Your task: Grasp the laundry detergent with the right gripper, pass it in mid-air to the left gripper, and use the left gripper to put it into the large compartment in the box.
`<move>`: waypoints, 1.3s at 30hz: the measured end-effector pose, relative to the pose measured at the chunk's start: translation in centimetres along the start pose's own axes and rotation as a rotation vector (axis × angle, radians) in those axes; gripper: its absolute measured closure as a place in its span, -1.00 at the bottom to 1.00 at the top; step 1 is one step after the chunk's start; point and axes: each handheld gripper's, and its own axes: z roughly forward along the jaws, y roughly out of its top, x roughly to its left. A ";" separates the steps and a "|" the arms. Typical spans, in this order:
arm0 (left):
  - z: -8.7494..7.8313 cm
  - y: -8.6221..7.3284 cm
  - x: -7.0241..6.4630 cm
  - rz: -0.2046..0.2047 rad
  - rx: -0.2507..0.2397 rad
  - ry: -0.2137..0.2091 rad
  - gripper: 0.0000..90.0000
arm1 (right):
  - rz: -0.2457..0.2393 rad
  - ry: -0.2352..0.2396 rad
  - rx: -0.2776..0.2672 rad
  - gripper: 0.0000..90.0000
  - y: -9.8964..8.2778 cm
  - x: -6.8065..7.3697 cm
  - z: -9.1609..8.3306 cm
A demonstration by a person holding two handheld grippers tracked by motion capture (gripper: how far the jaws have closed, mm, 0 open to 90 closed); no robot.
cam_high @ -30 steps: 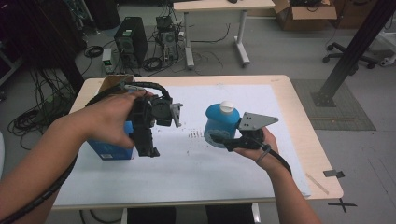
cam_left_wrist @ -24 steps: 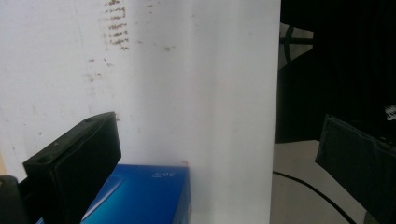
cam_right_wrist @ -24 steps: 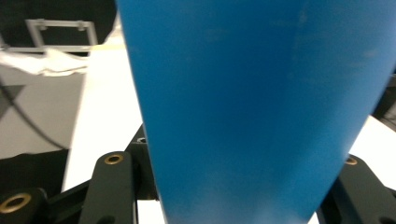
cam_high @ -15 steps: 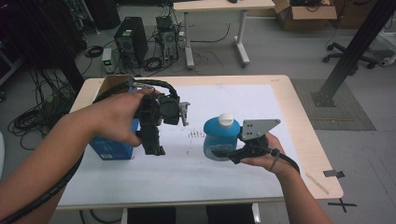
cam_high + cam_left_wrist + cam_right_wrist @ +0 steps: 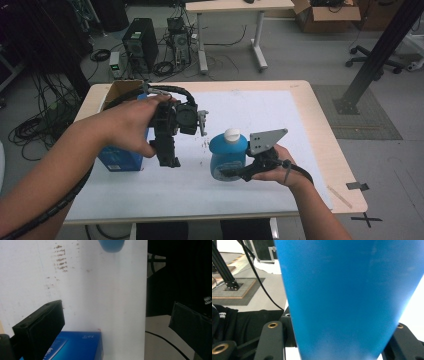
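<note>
The right gripper (image 5: 235, 172) is clamped on the blue bottle (image 5: 227, 157), its jaws pressed against the bottle's sides; in the right gripper view the bottle (image 5: 352, 297) stands tight between them. Compared with a second ago, the bottle has come nearer the person and toward the table's (image 5: 310, 130) near right part, upright with its white cap (image 5: 232, 134) on top, at or just above the white sheet (image 5: 250, 110); I cannot tell which. The left gripper (image 5: 167, 155) has risen a little and now hangs above the sheet just right of the blue box (image 5: 120, 159), its jaws standing apart with nothing between them, as the left gripper view shows over the box (image 5: 75, 346). My reading is that the bottle is being carried to a new spot, and the free left gripper is about to deal with the box or help with the cap.
</note>
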 end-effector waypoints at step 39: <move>1.5 1.5 0.6 0.003 0.018 -0.032 -1.00 | -0.024 0.033 -0.005 -0.02 0.8 0.1 6.5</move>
